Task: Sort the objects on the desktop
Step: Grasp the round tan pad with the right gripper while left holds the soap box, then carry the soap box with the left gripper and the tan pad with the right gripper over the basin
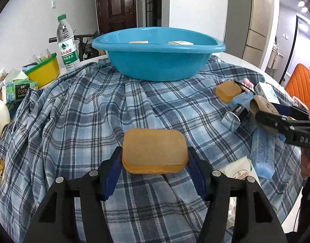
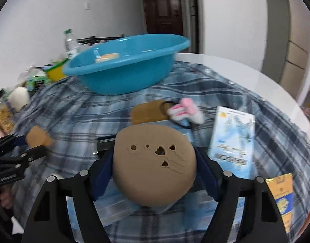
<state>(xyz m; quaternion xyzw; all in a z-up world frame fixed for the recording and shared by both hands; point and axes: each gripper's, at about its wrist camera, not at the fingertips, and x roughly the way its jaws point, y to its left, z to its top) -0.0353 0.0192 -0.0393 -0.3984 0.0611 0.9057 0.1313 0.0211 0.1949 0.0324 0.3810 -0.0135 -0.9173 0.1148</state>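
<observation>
My left gripper (image 1: 155, 160) is shut on an orange plastic box (image 1: 154, 150) and holds it above the plaid cloth (image 1: 84, 111); it also shows in the right wrist view (image 2: 38, 136). My right gripper (image 2: 155, 162) is shut on a tan round holder with holes (image 2: 154, 166), also seen in the left wrist view (image 1: 264, 109). A blue basin (image 1: 158, 52) stands at the back with small boxes inside (image 1: 138, 42). A second orange box (image 1: 228, 91) lies on the cloth at right.
A water bottle (image 1: 66, 42), yellow tub (image 1: 43, 70) and tissue pack (image 1: 17, 88) stand at left. A pink plush hair tie (image 2: 185, 112), a light blue booklet (image 2: 232, 139), a yellow packet (image 2: 282, 194) and a black item (image 2: 104, 143) lie around the right gripper.
</observation>
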